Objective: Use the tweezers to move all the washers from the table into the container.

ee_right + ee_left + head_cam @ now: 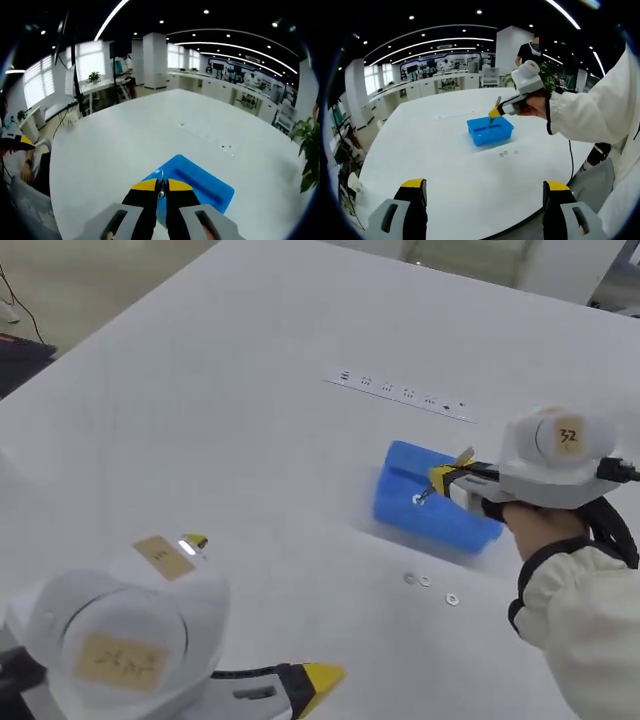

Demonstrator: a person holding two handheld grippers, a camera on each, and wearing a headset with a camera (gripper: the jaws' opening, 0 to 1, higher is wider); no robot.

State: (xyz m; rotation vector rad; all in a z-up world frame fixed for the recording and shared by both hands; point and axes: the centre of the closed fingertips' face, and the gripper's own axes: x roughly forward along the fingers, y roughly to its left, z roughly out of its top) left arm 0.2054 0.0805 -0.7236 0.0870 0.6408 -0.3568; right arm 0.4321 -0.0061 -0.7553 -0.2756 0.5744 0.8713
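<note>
- Bright, even light from ceiling strips and spots above the blue container.
- Table around the container glares white; shadows faint.
- Gripper views bend and soften far from the container.

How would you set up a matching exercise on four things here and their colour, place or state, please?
Things:
1 left gripper
2 right gripper
3 loose washers
4 container

Descriptions:
A blue
B silvery, on the bare table
C open
D shut on the tweezers

Pairs: 1-C, 2-D, 3-B, 4-A
</note>
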